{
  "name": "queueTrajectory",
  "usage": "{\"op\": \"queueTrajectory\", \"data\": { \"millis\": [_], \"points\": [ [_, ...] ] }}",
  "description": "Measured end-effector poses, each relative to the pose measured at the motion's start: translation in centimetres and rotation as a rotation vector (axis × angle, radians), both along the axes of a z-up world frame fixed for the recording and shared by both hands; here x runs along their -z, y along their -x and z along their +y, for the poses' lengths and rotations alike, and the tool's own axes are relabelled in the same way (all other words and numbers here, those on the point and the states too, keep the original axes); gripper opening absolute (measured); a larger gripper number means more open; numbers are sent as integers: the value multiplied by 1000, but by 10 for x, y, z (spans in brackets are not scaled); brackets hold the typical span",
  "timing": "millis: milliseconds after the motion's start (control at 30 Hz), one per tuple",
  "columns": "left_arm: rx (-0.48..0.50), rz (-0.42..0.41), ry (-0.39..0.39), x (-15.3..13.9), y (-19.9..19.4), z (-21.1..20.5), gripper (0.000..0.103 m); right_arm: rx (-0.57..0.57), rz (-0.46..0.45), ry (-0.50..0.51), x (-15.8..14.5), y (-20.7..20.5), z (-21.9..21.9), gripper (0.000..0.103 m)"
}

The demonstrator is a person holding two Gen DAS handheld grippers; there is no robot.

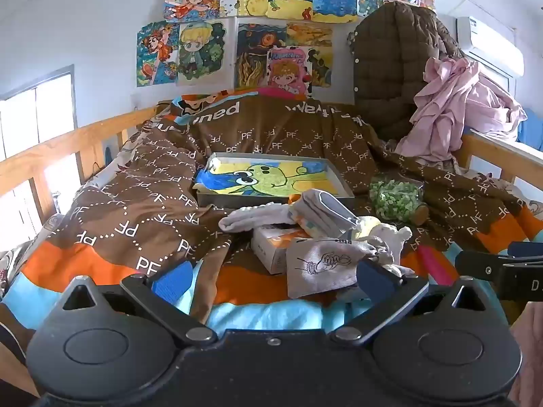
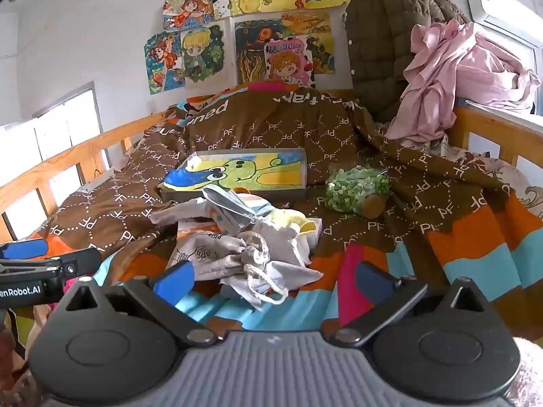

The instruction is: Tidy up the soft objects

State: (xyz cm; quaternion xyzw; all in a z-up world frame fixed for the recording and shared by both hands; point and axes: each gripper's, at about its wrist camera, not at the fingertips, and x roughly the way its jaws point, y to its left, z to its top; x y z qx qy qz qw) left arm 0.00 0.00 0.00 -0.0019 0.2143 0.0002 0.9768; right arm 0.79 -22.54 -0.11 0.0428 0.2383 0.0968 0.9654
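A heap of soft things lies on the bed's quilt: a grey drawstring pouch [image 1: 322, 268] [image 2: 217, 254] with a line drawing, pale socks [image 1: 251, 218] [image 2: 176, 213], a folded grey striped cloth [image 1: 325, 210] [image 2: 230, 205] and a yellow piece [image 2: 298, 220]. They rest partly on a tissue box [image 1: 271, 240]. Just short of the heap, my left gripper [image 1: 271, 279] stands open, nothing between its blue fingers. My right gripper [image 2: 271, 283] is also open, its fingers either side of the pouch's near edge without touching.
A shallow grey box [image 1: 342, 183] [image 2: 302, 166] with a frog picture sits behind the heap. A jar of green bits [image 1: 395, 198] [image 2: 356, 188] lies to the right. Wooden rails [image 1: 61, 146] [image 2: 488, 129] edge the bed; a brown jacket [image 2: 390, 34] and pink cloth [image 2: 458, 74] hang at back right.
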Motion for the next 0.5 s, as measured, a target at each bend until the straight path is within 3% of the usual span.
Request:
{"op": "queueTrajectory", "data": {
  "millis": [500],
  "points": [
    [2, 2, 3, -2, 1, 2, 102, -1, 3, -2, 0, 0, -1, 103]
  ]
}}
